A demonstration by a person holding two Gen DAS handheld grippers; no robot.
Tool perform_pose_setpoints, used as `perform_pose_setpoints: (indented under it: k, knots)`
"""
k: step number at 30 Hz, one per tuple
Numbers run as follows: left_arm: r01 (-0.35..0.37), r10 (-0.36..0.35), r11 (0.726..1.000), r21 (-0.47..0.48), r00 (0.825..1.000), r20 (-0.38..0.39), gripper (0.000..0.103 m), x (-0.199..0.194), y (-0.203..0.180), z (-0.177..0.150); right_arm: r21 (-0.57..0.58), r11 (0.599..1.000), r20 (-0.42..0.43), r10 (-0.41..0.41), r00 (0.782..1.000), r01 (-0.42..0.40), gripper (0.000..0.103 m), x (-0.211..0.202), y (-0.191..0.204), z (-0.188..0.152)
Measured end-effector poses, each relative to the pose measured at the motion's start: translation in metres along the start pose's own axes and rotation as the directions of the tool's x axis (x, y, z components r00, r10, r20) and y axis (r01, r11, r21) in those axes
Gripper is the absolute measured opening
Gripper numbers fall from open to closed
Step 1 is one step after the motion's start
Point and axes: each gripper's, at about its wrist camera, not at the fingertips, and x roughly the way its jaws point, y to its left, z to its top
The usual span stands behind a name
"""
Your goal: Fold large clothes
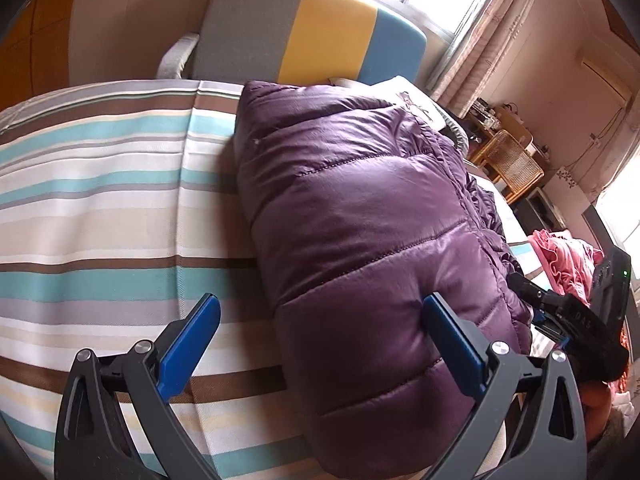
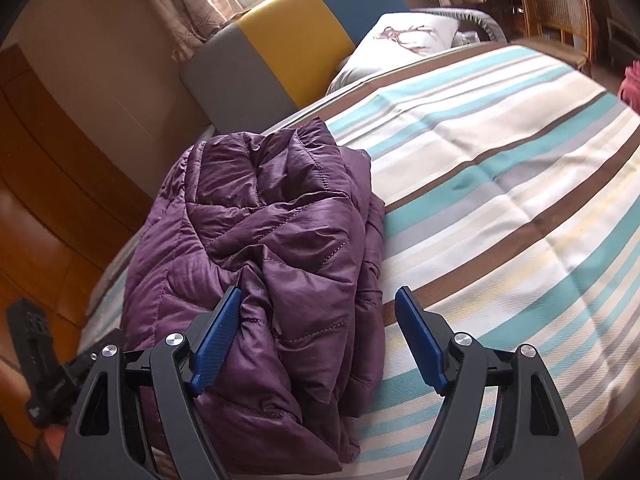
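right wrist view: folded purple jacket under right tool, jaws wide, holding nothing

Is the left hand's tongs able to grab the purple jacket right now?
Probably yes. The left tongs stand open at the purple jacket, one blue finger already against it, nothing between.

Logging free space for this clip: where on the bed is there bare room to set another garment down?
The striped bedspread lies bare between the folded purple puffer jacket and the pink garment, up to the pillow. Crowded: the jacket's side, where both open grippers, left and right, hover.
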Motion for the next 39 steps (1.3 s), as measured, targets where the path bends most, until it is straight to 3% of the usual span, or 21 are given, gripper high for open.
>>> perform_pose_setpoints:
  k: [6, 17, 19, 23, 26, 29, 39]
  knots:
    - [0.033, -0.033, 0.999, -0.015, 0.999, -0.015, 0.101, 0.004, 0.002, 0.008, 0.139, 0.985, -0.048, 0.107, 0.993, -0.099, 0.077, 0.019, -0.020, 0.016]
    - [0.059, -0.050, 0.996, 0.066, 0.990, -0.133, 0.101, 0.037, -0.005, 0.022, 0.118, 0.979, -0.168, 0.188, 0.968, -0.169, 0.077, 0.061, -0.036, 0.030]
    - [0.069, -0.061, 0.996, 0.057, 0.988, -0.143, 0.101, 0.041, -0.005, 0.023, 0.082, 0.984, -0.168, 0.168, 0.971, -0.157, 0.076, 0.063, -0.031, 0.029]
    - [0.071, -0.063, 0.996, 0.056, 0.988, -0.144, 0.101, 0.046, -0.008, 0.021, 0.059, 0.986, -0.161, 0.163, 0.973, -0.156, 0.054, 0.063, -0.020, 0.026]
    - [0.063, -0.051, 0.994, 0.093, 0.991, -0.123, 0.095, 0.045, -0.016, 0.017, 0.060, 0.985, -0.141, 0.168, 0.976, -0.161, 0.047, 0.057, -0.018, 0.023]
    - [0.051, -0.038, 0.989, 0.139, 0.994, -0.099, 0.087, 0.040, -0.025, 0.016, 0.044, 0.989, -0.119, 0.148, 0.982, -0.143, 0.043, 0.052, -0.013, 0.021]
    - [0.035, -0.026, 0.986, 0.160, 0.998, -0.055, 0.078, 0.030, -0.031, 0.014, 0.001, 0.996, -0.083, 0.088, 0.993, -0.088, 0.039, 0.034, 0.008, 0.008]
